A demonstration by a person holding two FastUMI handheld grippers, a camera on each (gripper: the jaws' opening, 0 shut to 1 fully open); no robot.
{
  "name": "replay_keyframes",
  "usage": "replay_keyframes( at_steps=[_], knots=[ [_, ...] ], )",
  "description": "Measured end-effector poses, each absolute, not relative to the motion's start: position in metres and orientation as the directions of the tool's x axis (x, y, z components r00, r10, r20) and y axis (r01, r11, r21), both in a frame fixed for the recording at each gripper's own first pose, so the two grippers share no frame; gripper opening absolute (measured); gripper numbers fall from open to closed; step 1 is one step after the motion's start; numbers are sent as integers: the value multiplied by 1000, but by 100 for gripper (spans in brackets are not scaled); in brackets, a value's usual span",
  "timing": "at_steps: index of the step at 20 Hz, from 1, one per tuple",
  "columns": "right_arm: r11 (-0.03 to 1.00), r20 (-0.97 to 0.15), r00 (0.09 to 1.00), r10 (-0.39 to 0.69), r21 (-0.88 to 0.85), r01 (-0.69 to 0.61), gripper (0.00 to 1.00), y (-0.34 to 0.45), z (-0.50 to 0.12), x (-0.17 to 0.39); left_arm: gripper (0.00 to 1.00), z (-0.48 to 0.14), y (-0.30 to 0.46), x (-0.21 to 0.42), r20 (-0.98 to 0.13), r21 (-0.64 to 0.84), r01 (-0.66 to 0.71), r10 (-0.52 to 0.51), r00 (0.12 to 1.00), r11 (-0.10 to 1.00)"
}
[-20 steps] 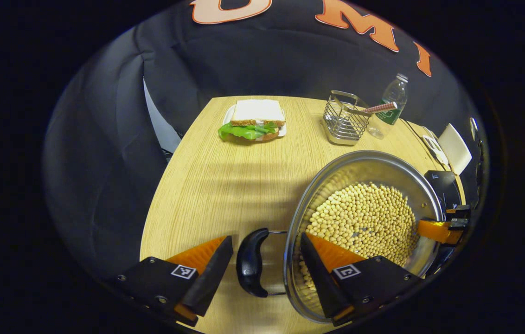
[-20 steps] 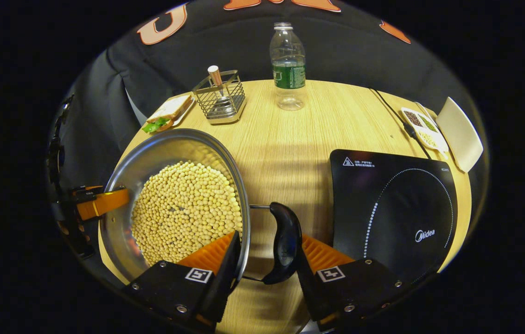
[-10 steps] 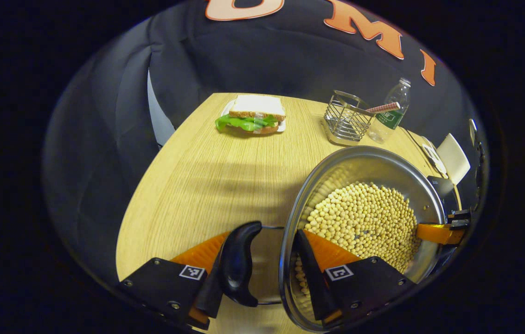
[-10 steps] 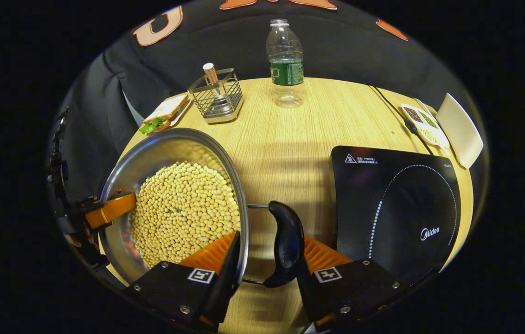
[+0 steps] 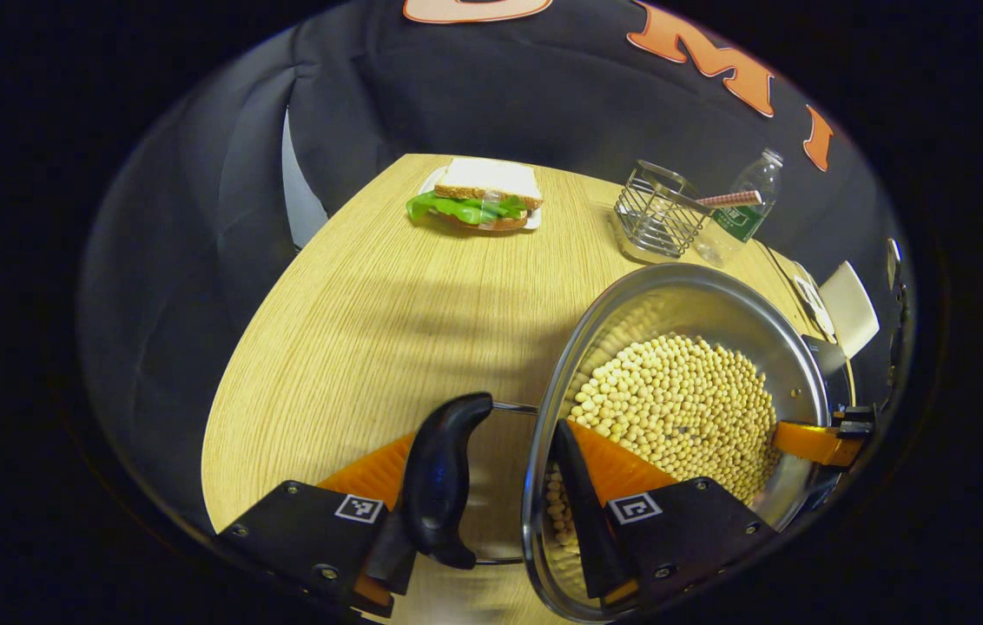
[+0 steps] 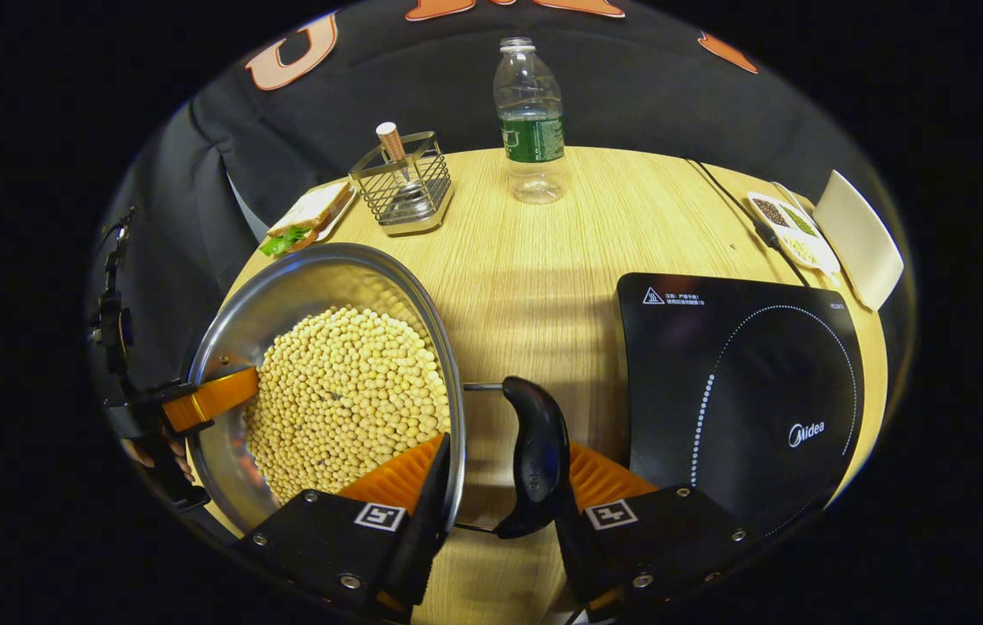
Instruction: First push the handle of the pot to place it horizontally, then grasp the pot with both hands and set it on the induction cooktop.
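Behind pot (image 6: 326, 382): wire rack (image 6: 405, 187), bottle (image 6: 531, 113).

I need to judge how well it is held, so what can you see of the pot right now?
The pot is a shallow, round pan of shiny steel, holding a heap of pale yellow beans. Each side carries a dark curved handle on a wire loop, both lying level. The right claw straddles the rim, one finger over the beans, the other against the handle; the left claw does likewise at the opposite handle. The pot sits beside the induction cooktop, not on it.
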State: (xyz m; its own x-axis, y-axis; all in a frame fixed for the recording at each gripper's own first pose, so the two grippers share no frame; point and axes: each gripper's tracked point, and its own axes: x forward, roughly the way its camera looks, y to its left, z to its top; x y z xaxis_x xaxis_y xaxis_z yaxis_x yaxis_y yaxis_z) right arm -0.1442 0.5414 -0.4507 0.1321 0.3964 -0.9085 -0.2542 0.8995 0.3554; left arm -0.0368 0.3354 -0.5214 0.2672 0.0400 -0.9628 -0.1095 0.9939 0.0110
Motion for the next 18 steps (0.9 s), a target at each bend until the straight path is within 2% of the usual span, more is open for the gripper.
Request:
replay_keyframes(
  at_steps=[3, 5, 7, 8, 9, 12, 16, 17, 18],
  knots=[
    [906, -913, 133, 386, 348, -243, 59, 540, -450, -142, 75, -521, 334, -37, -965, 27, -128, 60, 257, 991],
    [916, -921, 114, 373, 345, -205, 60, 539, -449, -144, 79, -522, 334, -37, -966, 38, -127, 69, 250, 991],
    [915, -918, 115, 379, 352, -197, 57, 539, -446, -142, 78, -521, 334, -34, -962, 45, -117, 75, 262, 992],
    [914, -916, 117, 383, 358, -192, 57, 539, -446, -140, 72, -524, 334, -31, -959, 52, -108, 80, 273, 993],
    [914, -915, 116, 388, 365, -178, 56, 539, -446, -135, 75, -525, 332, -28, -957, 58, -98, 83, 277, 993],
    [909, -906, 126, 405, 384, -160, 52, 546, -447, -130, 71, -521, 334, -23, -956, 66, -88, 88, 281, 994],
    [899, -897, 128, 423, 398, -181, 51, 546, -450, -129, 70, -510, 336, -21, -947, 76, -114, 108, 304, 991],
    [897, -895, 126, 428, 404, -179, 48, 547, -452, -129, 70, -508, 338, -20, -943, 79, -108, 110, 314, 991],
    [896, -892, 130, 432, 408, -176, 52, 547, -453, -127, 69, -508, 338, -17, -941, 81, -107, 112, 319, 991]
  ],
)
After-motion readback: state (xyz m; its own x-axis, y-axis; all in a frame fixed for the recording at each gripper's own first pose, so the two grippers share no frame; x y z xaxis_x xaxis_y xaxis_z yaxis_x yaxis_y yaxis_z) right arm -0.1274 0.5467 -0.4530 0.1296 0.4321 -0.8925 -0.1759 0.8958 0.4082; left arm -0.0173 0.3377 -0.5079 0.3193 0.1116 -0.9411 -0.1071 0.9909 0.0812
